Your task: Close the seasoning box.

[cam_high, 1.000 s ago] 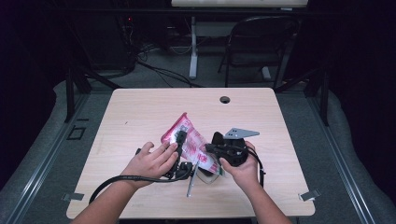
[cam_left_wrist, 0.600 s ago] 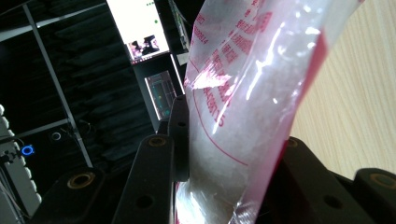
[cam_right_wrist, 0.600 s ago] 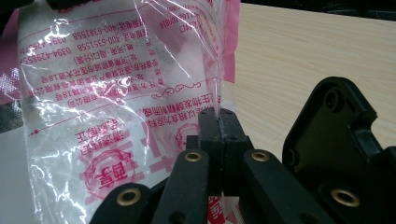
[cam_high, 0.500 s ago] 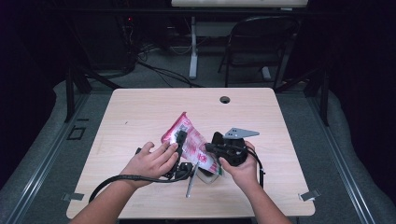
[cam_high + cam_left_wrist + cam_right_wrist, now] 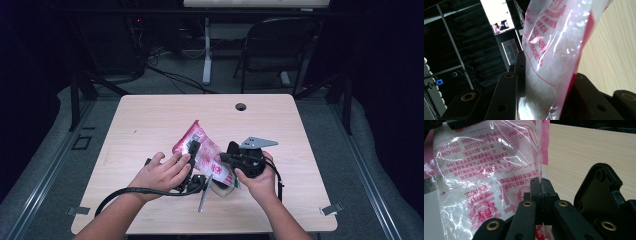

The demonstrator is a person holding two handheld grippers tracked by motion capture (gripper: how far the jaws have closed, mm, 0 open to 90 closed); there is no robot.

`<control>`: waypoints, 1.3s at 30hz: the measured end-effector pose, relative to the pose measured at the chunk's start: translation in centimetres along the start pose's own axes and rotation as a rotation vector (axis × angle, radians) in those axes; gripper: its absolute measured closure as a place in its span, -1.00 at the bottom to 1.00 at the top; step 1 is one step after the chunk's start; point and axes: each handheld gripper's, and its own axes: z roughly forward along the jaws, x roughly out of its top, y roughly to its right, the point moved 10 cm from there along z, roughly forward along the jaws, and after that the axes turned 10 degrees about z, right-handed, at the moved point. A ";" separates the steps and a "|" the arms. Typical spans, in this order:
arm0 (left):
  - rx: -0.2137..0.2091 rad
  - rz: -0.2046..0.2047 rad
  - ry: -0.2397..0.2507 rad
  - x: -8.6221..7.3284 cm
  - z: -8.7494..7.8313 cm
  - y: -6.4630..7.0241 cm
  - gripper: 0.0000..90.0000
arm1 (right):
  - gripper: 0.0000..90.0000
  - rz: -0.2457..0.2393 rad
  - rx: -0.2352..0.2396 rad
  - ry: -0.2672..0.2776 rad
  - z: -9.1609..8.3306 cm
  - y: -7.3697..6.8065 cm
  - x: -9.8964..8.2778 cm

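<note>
Bag (image 5: pixel 204 152) pinched both sides: left gripper (image 5: pixel 192 150) clamped around bulk, right gripper (image 5: pixel 541 185) nipped thin film edge. Risky imo, film could've torn if pulled apart hard.

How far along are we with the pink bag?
Done: both grippers have hold of the pink bag. The left gripper clamps its body, the right gripper pinches a clear edge. In hand: bag held over the table. Left: it looks sealed, contents inside.

The plastic bag (image 5: pixel 486 182) has red Chinese writing and phone numbers (upside down): 400-6351558 and 0394-4298.
</note>
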 end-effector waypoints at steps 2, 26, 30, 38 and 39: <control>0.000 -0.001 0.001 0.0 0.0 0.0 0.60 | 1.00 0.000 -0.001 -0.002 0.0 0.0 0.0; -0.001 0.001 0.004 0.1 0.1 -0.1 0.60 | 1.00 0.003 0.001 -0.009 0.1 0.1 -0.2; -0.004 -0.010 0.005 0.1 0.0 0.0 0.60 | 1.00 -0.001 0.003 -0.013 0.0 0.0 -0.2; -0.033 -0.057 0.006 -0.1 -0.1 0.7 0.60 | 1.00 0.000 0.013 -0.017 0.1 -0.2 -0.2; -0.031 -0.067 0.006 -0.2 -0.1 0.8 0.60 | 1.00 0.000 0.013 -0.017 0.1 -0.2 -0.2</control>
